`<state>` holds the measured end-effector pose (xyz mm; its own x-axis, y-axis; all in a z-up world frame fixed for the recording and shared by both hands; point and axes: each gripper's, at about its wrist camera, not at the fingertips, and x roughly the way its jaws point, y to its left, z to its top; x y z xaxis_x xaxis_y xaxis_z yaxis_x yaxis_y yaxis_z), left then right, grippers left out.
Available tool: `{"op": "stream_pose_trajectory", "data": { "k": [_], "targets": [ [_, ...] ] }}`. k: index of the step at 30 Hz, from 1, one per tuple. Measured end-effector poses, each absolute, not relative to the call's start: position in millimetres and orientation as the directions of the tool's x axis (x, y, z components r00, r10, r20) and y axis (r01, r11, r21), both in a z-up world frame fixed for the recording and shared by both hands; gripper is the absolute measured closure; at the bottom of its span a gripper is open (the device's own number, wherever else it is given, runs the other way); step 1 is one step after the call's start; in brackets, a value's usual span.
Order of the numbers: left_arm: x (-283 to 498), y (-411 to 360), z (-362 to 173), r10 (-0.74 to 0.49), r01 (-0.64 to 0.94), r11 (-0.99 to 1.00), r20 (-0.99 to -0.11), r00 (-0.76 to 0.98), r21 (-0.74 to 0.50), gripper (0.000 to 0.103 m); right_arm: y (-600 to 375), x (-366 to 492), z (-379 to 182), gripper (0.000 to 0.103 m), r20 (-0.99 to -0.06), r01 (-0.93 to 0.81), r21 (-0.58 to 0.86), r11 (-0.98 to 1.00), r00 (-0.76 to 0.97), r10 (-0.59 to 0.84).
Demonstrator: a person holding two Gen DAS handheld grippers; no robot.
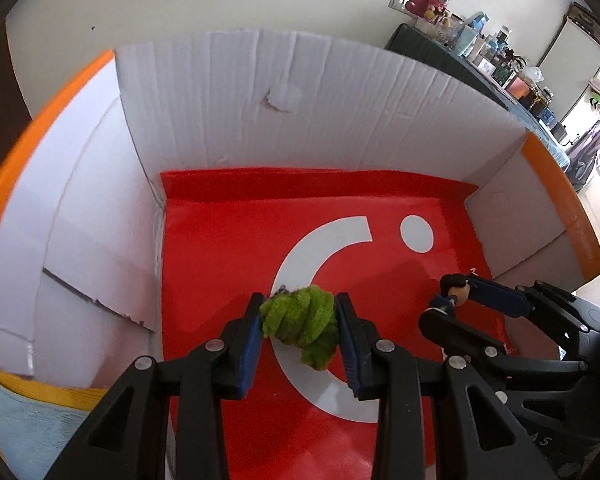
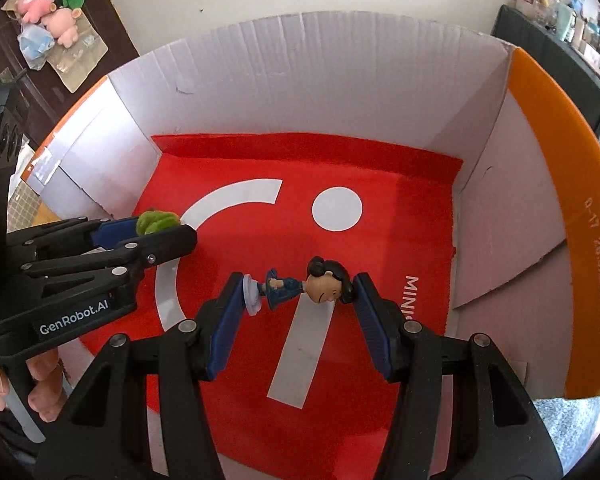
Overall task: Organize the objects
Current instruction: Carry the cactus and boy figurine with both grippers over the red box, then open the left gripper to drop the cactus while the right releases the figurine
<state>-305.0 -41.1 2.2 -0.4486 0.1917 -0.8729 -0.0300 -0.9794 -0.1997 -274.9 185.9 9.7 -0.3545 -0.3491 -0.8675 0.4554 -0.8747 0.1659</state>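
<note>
Left gripper (image 1: 298,322): clenched on green plush (image 1: 300,326), near the box's (image 1: 300,92) left wall.
Right gripper (image 2: 298,294): grasping figurine (image 2: 300,284) lengthwise, mid-floor.
Room: red liner (image 2: 360,152) bare toward far wall.

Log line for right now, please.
left gripper: shut on green plush | right gripper: shut on figurine | both over red bag in box

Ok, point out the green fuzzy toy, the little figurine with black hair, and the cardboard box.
green fuzzy toy (image 1: 300,324): left wrist view, middle of its fuzzy body.
figurine (image 2: 324,285): right wrist view, its face.
cardboard box (image 2: 300,80): right wrist view, inside of its far white wall.
</note>
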Motion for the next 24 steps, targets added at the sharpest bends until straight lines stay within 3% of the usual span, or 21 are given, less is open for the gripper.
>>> {"op": "stream_pose_trajectory", "data": {
  "k": [8,16,24],
  "targets": [
    [-303.2,-44.5,1.6,0.192,-0.026,-0.979,-0.874,-0.446,-0.201,0.067,191.5,-278.3,7.8,0.05,-0.872,0.445,0.175,-0.878,-0.345,-0.349],
    [-301.8,-52.9,4.4,0.193,-0.011,-0.978,-0.872,-0.449,-0.21,0.052,197.1,-277.9,10.5,0.049,-0.86,0.436,0.213,-0.875,-0.341,-0.379],
    [-296.1,-57.4,9.4,0.183,-0.005,-0.979,-0.866,-0.466,-0.204,0.051,196.5,-275.8,15.4,0.047,-0.851,0.438,0.219,-0.872,-0.352,-0.39]
  ]
}}
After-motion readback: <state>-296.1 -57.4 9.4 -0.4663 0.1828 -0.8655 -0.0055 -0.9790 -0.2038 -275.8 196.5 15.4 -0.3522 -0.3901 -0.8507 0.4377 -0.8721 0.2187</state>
